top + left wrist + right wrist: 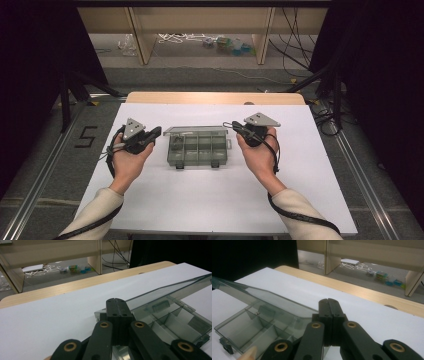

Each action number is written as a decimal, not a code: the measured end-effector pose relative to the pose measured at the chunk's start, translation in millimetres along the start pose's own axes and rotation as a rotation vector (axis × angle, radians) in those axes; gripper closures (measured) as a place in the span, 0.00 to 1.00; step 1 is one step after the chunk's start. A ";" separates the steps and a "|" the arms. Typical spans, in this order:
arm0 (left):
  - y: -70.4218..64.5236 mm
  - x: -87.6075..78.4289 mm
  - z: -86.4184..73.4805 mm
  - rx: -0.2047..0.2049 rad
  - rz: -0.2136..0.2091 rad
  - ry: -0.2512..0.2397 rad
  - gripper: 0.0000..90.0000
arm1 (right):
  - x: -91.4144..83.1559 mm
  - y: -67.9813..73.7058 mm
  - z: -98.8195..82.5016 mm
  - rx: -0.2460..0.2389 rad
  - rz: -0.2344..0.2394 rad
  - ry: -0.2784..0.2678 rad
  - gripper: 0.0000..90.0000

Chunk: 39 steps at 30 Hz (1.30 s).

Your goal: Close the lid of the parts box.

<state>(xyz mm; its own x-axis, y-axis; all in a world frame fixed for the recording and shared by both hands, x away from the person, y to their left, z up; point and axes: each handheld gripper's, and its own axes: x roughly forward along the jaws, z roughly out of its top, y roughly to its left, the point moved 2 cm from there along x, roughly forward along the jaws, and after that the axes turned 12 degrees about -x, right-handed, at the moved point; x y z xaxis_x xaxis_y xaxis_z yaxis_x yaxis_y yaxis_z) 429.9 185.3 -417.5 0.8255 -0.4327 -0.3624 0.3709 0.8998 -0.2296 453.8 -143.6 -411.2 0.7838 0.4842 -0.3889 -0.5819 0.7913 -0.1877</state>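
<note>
A clear smoky plastic compartment box [197,148] lies mid-table with its lid [196,130] raised at the back; several divided cells show inside. My left gripper [159,131] hovers just left of the box, jaws pressed together with nothing between them. In the left gripper view the shut left gripper [116,300] points at the box [175,320] near its corner, under the tilted lid [170,290]. My right gripper [226,123] sits at the box's right rear corner, also shut and empty. In the right gripper view the right gripper [328,300] stands beside the box [249,327] and its lid [262,296].
White sheet [210,200] covers a wooden table [215,97]. Beyond the far edge stand wooden shelf legs [142,45], with cables and small colourful items [230,45] on the floor. Black frames and rails flank both sides. Open room lies in front of the box.
</note>
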 end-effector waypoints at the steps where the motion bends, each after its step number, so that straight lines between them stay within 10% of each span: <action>1: -0.9 0.6 1.1 0.004 -0.005 0.001 1.00 | 0.1 1.5 1.8 0.014 0.012 0.000 1.00; 39: -13.6 1.8 -25.1 0.032 -0.053 0.089 1.00 | 5.3 23.0 -13.9 -0.022 0.128 0.087 1.00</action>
<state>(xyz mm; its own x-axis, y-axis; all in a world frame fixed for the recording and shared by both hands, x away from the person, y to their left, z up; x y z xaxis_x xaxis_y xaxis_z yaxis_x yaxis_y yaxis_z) 415.7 170.9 -437.7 0.7641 -0.4816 -0.4292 0.4274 0.8763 -0.2222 441.6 -128.1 -430.2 0.6818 0.5454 -0.4876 -0.6812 0.7164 -0.1512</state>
